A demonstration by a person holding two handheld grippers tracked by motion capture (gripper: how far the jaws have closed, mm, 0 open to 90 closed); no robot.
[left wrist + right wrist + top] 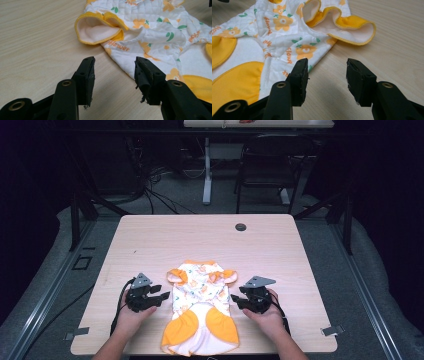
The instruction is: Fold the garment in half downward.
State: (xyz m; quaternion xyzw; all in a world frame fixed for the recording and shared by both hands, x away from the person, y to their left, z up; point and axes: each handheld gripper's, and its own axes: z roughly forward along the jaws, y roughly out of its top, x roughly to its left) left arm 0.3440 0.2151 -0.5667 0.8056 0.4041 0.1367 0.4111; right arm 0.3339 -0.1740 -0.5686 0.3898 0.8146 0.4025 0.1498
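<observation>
A small white garment (200, 307) with orange flowers and orange-yellow ruffled sleeves lies flat near the table's front edge. My left gripper (161, 295) rests just left of it, jaws open and empty. In the left gripper view, the left gripper (114, 65) points at the garment's side edge (150, 35) below a ruffled sleeve (96, 30). My right gripper (234, 298) sits just right of the garment, open and empty. In the right gripper view, the right gripper (327, 66) faces the garment's other side (287, 37) under the other ruffled sleeve (347, 27).
The light wooden table (150, 240) has a dark round grommet (240, 227) near its far edge. Beyond the table stand a desk leg (207, 175) and a black chair (265, 165), with cables on the grey floor.
</observation>
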